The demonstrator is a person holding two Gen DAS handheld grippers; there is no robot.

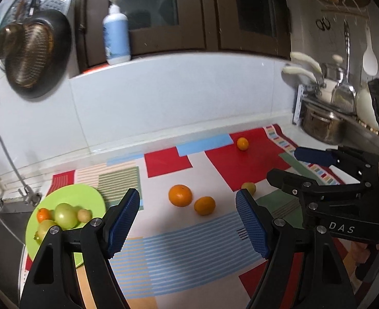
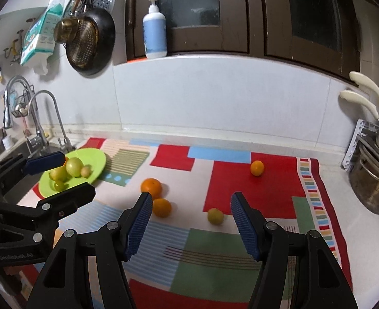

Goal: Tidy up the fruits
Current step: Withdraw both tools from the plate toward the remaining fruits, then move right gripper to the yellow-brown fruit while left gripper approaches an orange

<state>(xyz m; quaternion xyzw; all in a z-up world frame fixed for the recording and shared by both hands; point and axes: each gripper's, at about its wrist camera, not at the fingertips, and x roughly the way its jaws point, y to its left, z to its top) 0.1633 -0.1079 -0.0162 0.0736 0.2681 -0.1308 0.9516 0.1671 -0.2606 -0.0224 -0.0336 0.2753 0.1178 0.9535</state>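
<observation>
A sink tap (image 2: 49, 118) stands at the far left. Beside it, on a patchwork mat (image 2: 215, 244) covering the table (image 2: 344, 188), a green plate (image 2: 96, 162) holds several green fruits and one orange one. The left gripper (image 1: 188, 221) hovers empty, jaws apart. Mid-mat lie a large orange (image 2: 151, 187) and a smaller orange (image 2: 162, 207), touching. The right gripper (image 2: 191, 225) is half open, empty. A yellow-green fruit (image 2: 215, 215) sits just right, another orange (image 2: 257, 168) farther back.

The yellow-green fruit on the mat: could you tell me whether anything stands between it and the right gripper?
Nothing visible does. The yellow-green fruit lies alone on the mat, just ahead of the open right gripper, with bare mat between.
</observation>
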